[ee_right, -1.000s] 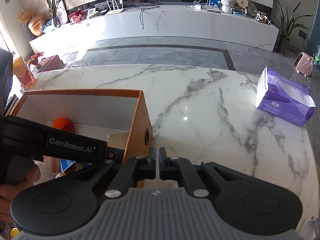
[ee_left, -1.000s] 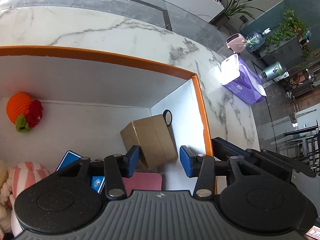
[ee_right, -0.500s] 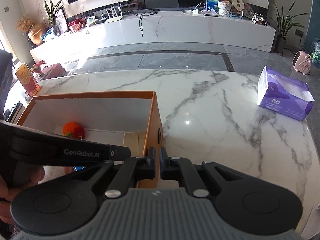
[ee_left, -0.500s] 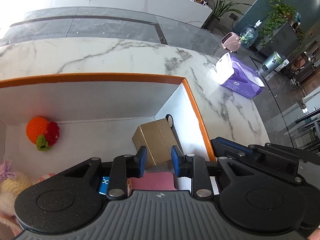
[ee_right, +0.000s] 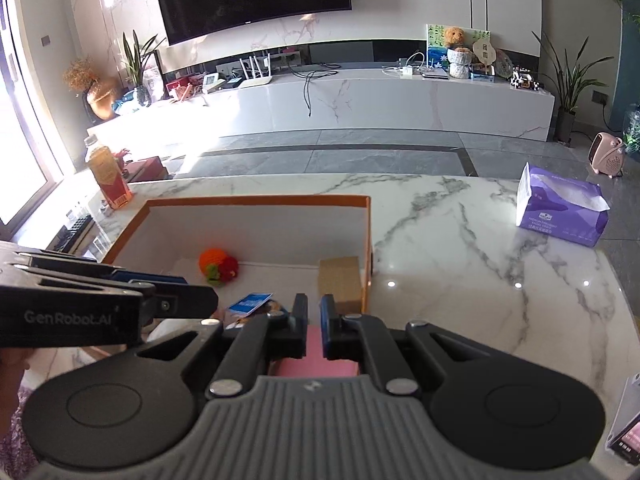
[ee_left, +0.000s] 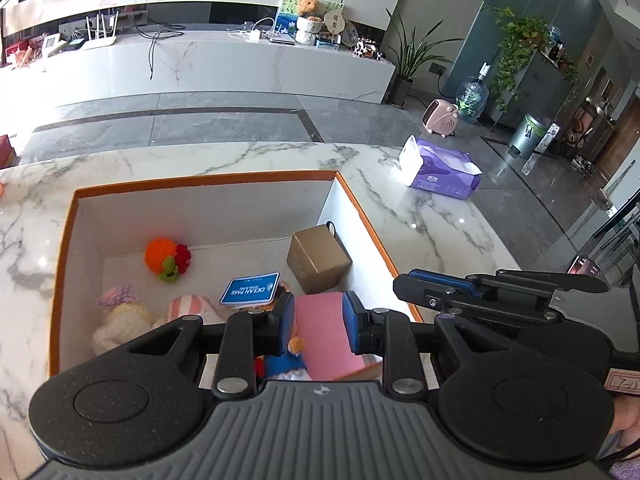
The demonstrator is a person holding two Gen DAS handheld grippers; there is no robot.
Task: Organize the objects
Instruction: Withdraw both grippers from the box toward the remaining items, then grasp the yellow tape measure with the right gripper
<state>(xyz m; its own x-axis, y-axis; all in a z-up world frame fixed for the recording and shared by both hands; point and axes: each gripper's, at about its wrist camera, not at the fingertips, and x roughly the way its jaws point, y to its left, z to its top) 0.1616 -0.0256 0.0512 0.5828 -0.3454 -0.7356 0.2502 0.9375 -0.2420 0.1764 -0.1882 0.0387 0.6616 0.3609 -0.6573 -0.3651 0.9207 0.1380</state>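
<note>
An orange-rimmed white box sits on the marble table. It holds a gold carton, an orange crochet fruit, a blue card, a pink pad, a striped plush and a small blue doll. My left gripper hovers above the box's near right part, open and empty. My right gripper hangs above the box's near right corner, nearly closed with a narrow gap, holding nothing. The box and carton show in the right wrist view too.
A purple tissue pack lies on the table right of the box, also in the right wrist view. An amber bottle stands at the table's far left. A phone lies near the right edge.
Both grippers rose and pulled back from the box, so more of its contents show. The left jaws narrowed and then widened again. The right jaws opened a small gap.
</note>
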